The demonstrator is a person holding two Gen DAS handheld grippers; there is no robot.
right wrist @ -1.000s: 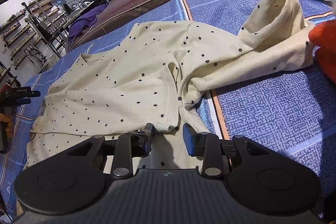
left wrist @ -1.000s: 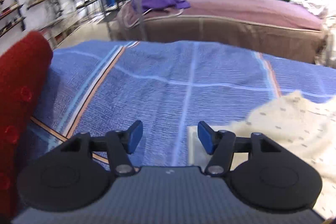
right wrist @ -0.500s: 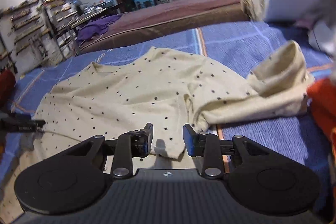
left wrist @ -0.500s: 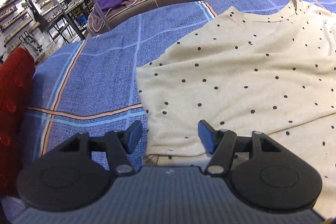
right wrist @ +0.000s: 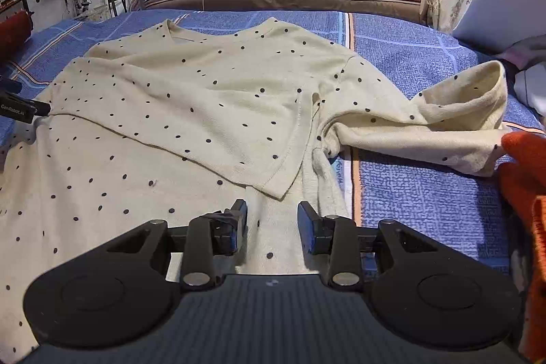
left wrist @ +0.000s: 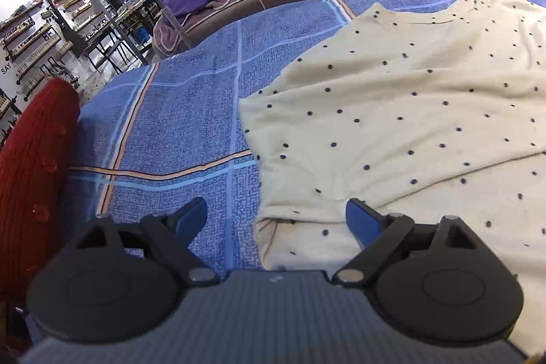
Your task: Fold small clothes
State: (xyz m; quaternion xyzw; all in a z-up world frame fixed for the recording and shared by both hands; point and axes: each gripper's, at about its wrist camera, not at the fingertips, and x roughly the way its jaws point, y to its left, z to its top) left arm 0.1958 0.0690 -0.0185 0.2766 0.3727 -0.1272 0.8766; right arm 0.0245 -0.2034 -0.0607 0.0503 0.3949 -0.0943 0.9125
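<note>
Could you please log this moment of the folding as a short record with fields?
garment: cream polka-dot top, partly folded, one sleeve trailing out
surface: blue plaid bedcover
left gripper: jaws opening, straddling the top's edge, not pressing it
right gripper: open above the top's near part, holding nothing
nearby: red knit item at the bedcover's edge

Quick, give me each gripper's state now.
Left gripper: opening wide, empty, over the shirt edge.
Right gripper: open, holding nothing, shirt below it.
</note>
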